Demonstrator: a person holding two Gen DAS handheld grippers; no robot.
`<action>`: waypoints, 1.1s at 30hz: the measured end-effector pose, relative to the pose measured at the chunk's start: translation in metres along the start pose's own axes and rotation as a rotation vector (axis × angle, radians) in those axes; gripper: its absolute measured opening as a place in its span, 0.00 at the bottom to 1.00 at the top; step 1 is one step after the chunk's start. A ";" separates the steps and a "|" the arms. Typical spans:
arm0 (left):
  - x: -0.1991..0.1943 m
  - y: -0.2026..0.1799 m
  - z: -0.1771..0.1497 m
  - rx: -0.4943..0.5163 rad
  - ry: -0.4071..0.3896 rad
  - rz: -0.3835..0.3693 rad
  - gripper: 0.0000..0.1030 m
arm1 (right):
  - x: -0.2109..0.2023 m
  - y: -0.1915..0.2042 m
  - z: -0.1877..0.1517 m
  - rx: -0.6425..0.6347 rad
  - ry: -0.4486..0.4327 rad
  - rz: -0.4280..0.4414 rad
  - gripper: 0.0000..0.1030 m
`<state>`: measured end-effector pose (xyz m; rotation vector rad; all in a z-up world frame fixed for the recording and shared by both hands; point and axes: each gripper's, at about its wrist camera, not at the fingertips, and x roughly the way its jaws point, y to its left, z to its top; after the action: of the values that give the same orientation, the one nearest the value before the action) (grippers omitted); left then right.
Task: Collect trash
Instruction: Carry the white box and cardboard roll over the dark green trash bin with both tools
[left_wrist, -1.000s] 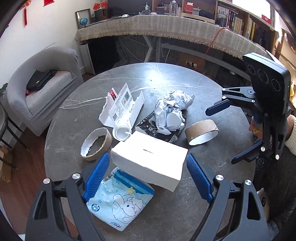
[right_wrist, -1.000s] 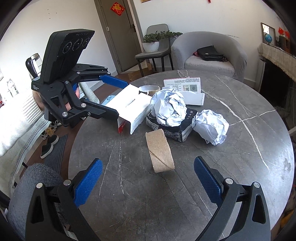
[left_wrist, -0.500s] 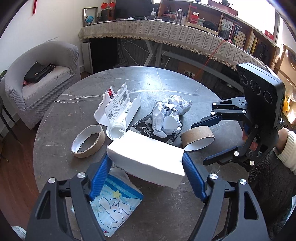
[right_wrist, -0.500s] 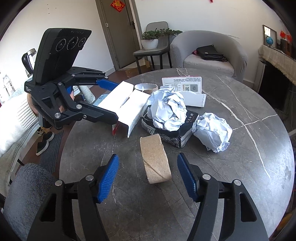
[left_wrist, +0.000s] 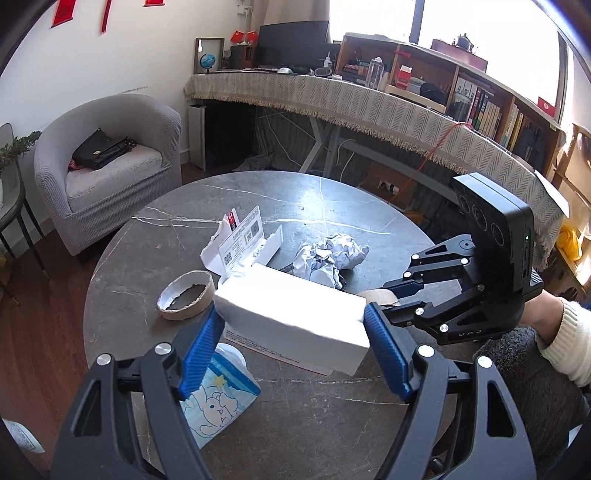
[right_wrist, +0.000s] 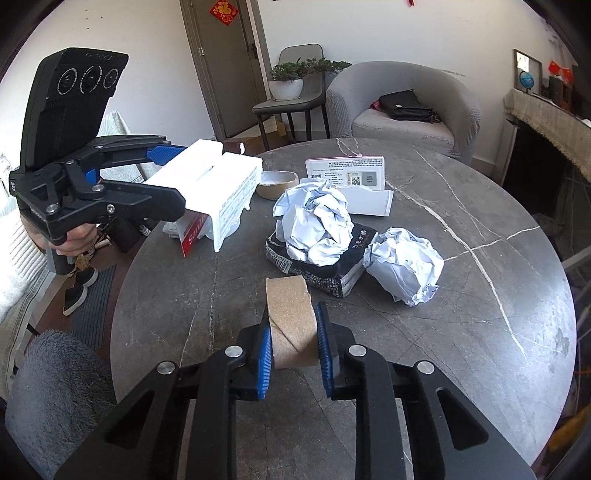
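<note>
We hold the left gripper (left_wrist: 293, 334) tilted downward over the near edge of the round table (left_wrist: 332, 424); its blue pads (left_wrist: 199, 350) clamp the two ends of a white box (left_wrist: 291, 314), and the box hangs above a blue packet (left_wrist: 218, 402) that lies flat on the table; seen from the right wrist, our hand (right_wrist: 75, 238) grips the handle below this gripper, off the table's left rim. We hold the right gripper (right_wrist: 291, 343) pointing down at the table too; its jaws have just been closing and now pinch a cardboard roll (right_wrist: 290, 321) that stands on edge between the pads; a sleeve (left_wrist: 561, 343) shows behind it. Just beyond the roll sit a black packet (right_wrist: 332, 273) topped with crumpled paper (right_wrist: 317, 225), a second paper ball (right_wrist: 404, 269), an open card box (right_wrist: 351, 184) and a flat cardboard ring (left_wrist: 184, 299).
</note>
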<state>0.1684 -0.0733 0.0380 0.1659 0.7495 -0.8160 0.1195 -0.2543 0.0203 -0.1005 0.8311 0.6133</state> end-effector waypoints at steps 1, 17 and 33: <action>-0.004 -0.002 0.000 -0.005 -0.010 0.005 0.76 | -0.002 0.001 0.001 0.000 -0.004 -0.002 0.20; -0.058 0.000 -0.032 -0.115 -0.081 0.221 0.76 | -0.013 0.062 0.034 0.026 -0.096 0.033 0.20; -0.130 0.080 -0.122 -0.389 -0.136 0.513 0.76 | 0.048 0.161 0.075 -0.051 -0.066 0.124 0.20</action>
<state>0.1014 0.1096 0.0229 -0.0484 0.6821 -0.1844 0.1055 -0.0757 0.0613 -0.0748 0.7617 0.7508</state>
